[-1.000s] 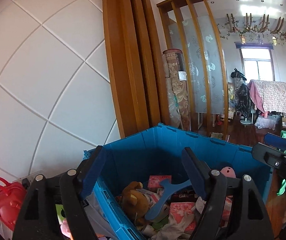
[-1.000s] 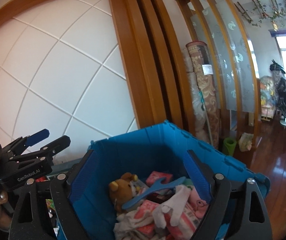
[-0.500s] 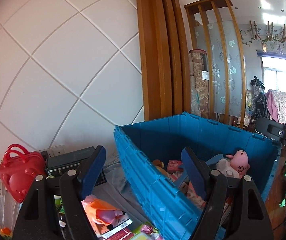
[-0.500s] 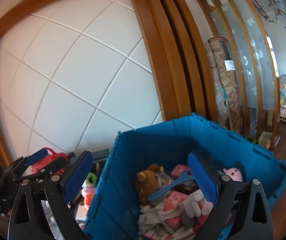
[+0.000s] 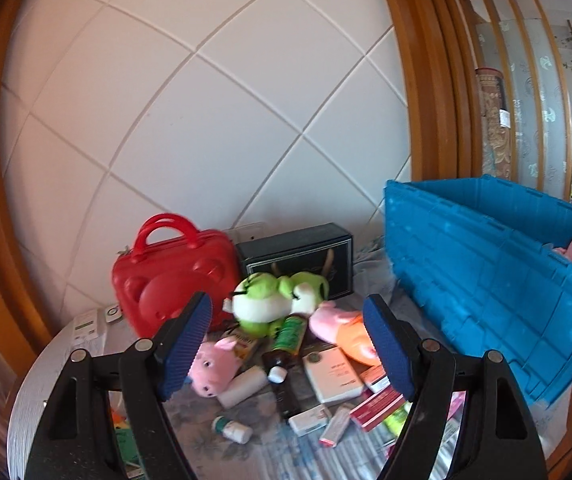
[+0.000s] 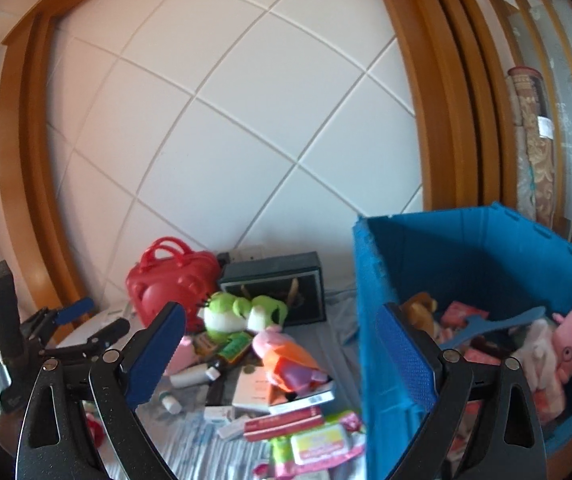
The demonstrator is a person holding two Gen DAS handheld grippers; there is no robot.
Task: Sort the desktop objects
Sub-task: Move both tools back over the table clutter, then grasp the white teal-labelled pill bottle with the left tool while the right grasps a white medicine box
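Observation:
A heap of loose objects lies on the table: a green frog plush [image 5: 274,298] [image 6: 230,312], a pink pig plush [image 5: 212,364], a pig doll in an orange dress [image 5: 344,326] [image 6: 286,354], a green bottle [image 5: 288,334], small boxes [image 5: 332,372] and white bottles [image 5: 244,384]. A blue crate [image 5: 486,276] [image 6: 466,256] at the right holds plush toys and a blue hanger [image 6: 494,326]. My left gripper [image 5: 286,350] is open and empty above the heap. My right gripper [image 6: 282,356] is open and empty, straddling the crate's near corner.
A red toy case [image 5: 170,272] [image 6: 170,280] and a dark box [image 5: 298,256] [image 6: 278,280] stand at the back against the white panelled wall. A wooden frame runs up behind the crate. The left gripper [image 6: 66,328] shows at the left of the right wrist view.
Both grippers have swung left from over the blue crate to the heap on the table. Both stayed open and empty.

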